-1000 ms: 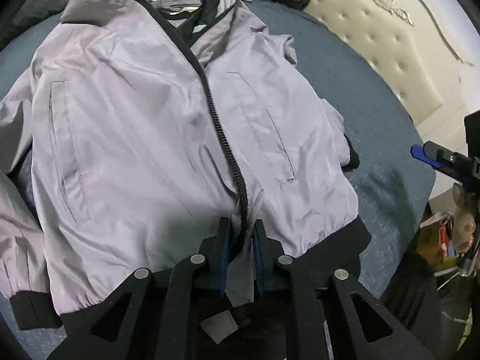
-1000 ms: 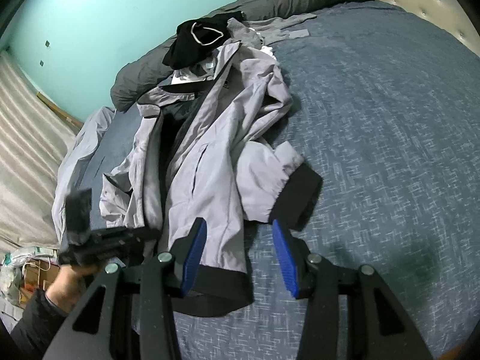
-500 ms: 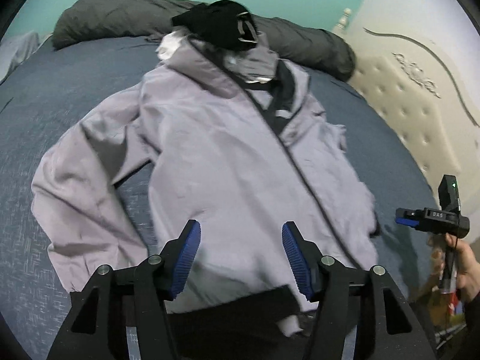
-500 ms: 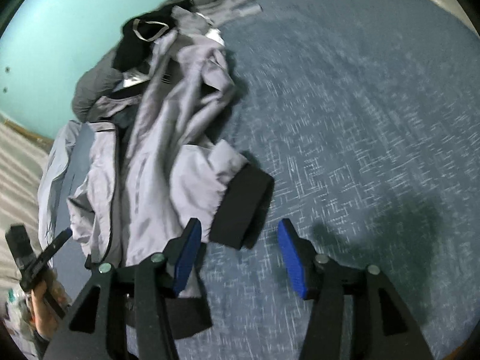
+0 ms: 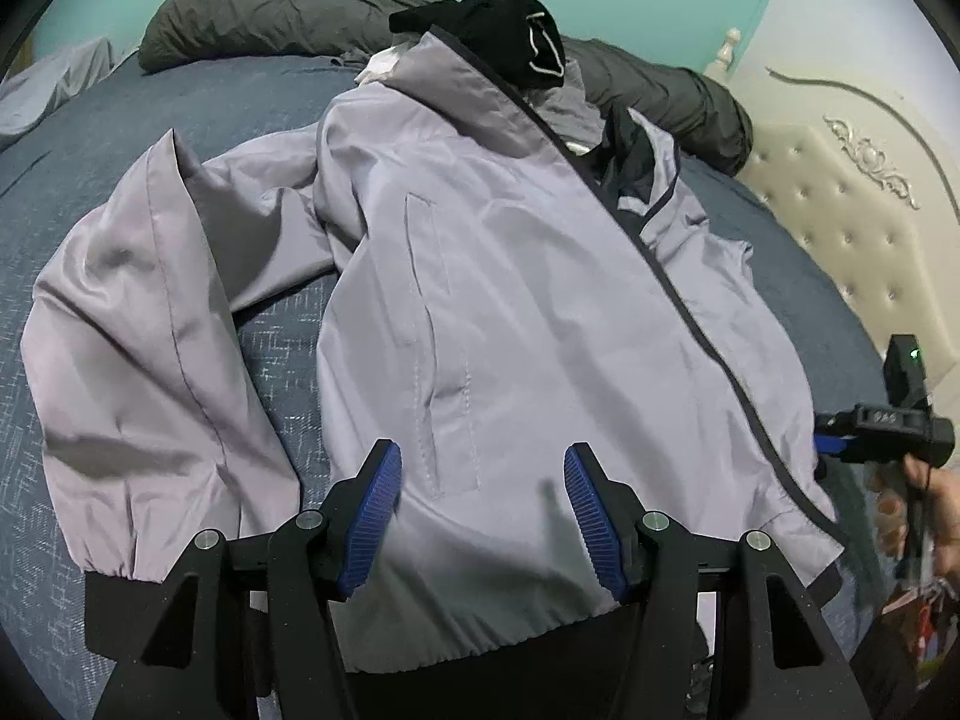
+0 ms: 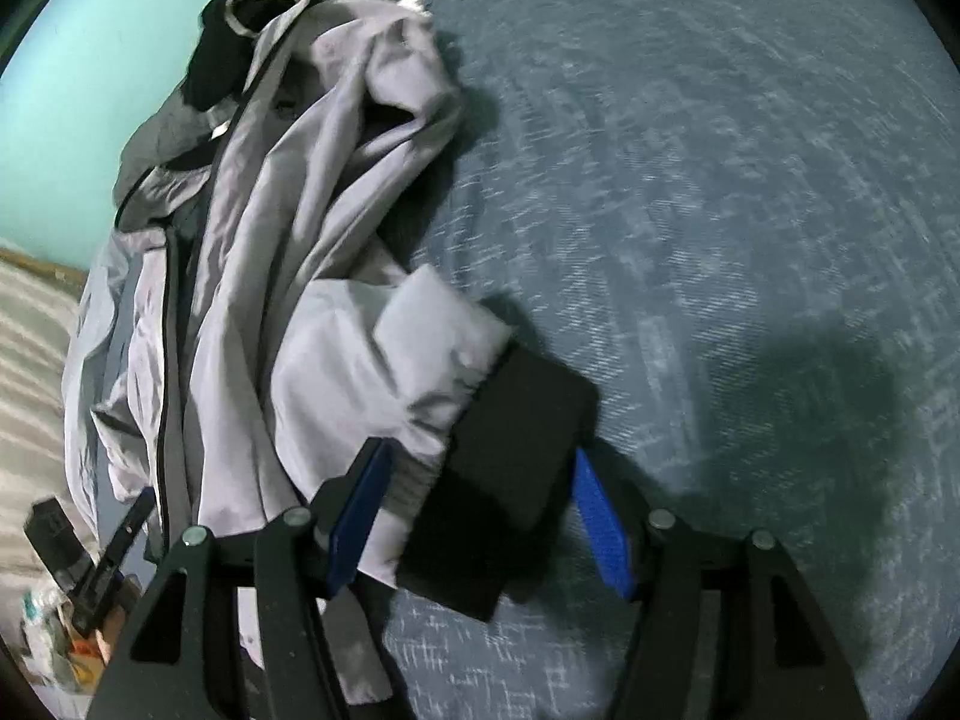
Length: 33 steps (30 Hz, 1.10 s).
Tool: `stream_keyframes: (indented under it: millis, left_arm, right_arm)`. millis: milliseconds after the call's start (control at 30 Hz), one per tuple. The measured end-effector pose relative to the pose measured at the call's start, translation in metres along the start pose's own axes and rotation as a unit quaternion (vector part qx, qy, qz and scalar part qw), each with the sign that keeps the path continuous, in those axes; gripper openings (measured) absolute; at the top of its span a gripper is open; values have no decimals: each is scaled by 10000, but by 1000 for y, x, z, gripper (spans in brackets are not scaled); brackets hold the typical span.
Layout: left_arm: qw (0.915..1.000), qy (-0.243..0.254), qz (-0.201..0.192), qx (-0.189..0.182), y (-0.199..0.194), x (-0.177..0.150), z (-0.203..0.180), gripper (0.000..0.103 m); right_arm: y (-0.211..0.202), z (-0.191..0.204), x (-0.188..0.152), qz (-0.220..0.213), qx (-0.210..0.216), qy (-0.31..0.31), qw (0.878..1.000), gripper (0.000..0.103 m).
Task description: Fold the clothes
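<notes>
We start at the right gripper [image 6: 480, 516]: its jaws are opening, and the black cuff [image 6: 510, 456] of one sleeve lies between the blue pads [image 6: 600, 534] without being pinched, so nothing is grasped there. The left gripper [image 5: 480, 510] stands released above the lower front of the jacket [image 5: 510, 300], just over the black hem band [image 5: 510, 642], with no cloth between its fingers.

The jacket is pale grey with a dark zip [image 5: 690, 312] running up the front. It lies front-up across the middle of the bed [image 6: 720, 180], hem toward the near edge, hood toward the far edge, where a black garment [image 5: 510, 36] rests on it against a dark pillow [image 5: 270, 18]. In the left wrist view one sleeve [image 5: 138, 360] is spread flat toward the left edge of the bed. In the right wrist view the other sleeve is bunched up against the body.

Handling, our judgement: thin shell cloth, light, limp and probably slick; it creases readily and may slide out of a shallow pinch. The ribbed cuffs and hem band look thicker and less slippery, so we would take hold there, or at a seam.

Next step, as we read it: grip the cuff and carry that sleeve across the front.
</notes>
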State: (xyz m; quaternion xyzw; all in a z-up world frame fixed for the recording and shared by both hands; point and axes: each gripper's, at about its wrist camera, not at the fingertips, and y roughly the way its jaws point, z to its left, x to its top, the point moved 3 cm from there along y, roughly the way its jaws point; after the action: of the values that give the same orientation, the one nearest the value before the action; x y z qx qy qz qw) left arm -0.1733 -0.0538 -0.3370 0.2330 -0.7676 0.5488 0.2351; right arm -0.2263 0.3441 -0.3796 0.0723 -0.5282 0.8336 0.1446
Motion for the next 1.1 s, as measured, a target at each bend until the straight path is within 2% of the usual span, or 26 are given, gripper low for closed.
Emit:
stream_keyframes:
  millis: [67,100,167,200,367,467,600,800,1000,1100]
  left_arm:
    - [10000,10,-34,12,0,0,1,61]
    - [10000,11,-47,36,1,-1,2,61]
    - [10000,-11,-55,58,2,-3,5,61]
    - [10000,-24,-44,79,3,-4,7,61]
    - [9999,-35,-87,119,-3,-6,9,61]
    - [9999,-27,-109,127,-4,-7,8,61]
    - [9997,49,-104,228,-2,-9,6,61]
    - [9996,77,-85,264,-2,-12,6,61]
    - [9995,80,-70,288,-2,-12,6,61]
    - [9994,113,-70,306,-1,-11,5,61]
  right_arm:
    - [1,8,-2,-27,-99,-196,9998,42]
    - [1,11,-3,-37,-82,-272,9996,36]
    - [-3,18,-5,-107,-142,-438,9989,12]
    - [-6,21,-6,-144,-159,-522,9984,8]
    - [-50,22,5,-652,-205,-703,9952,5]
    - [-92,9,21,-1076,-396,-689,9910,5]
    - [-139,-21,41,-1407,-792,-585,9851,5]
    - [-199,-72,65,-1868,-1441,-316,9713,5]
    - [-242,-105,91,-2302,-1820,19,9560,5]
    - [-268,-121,107,-2593,-2003,197,9446,5]
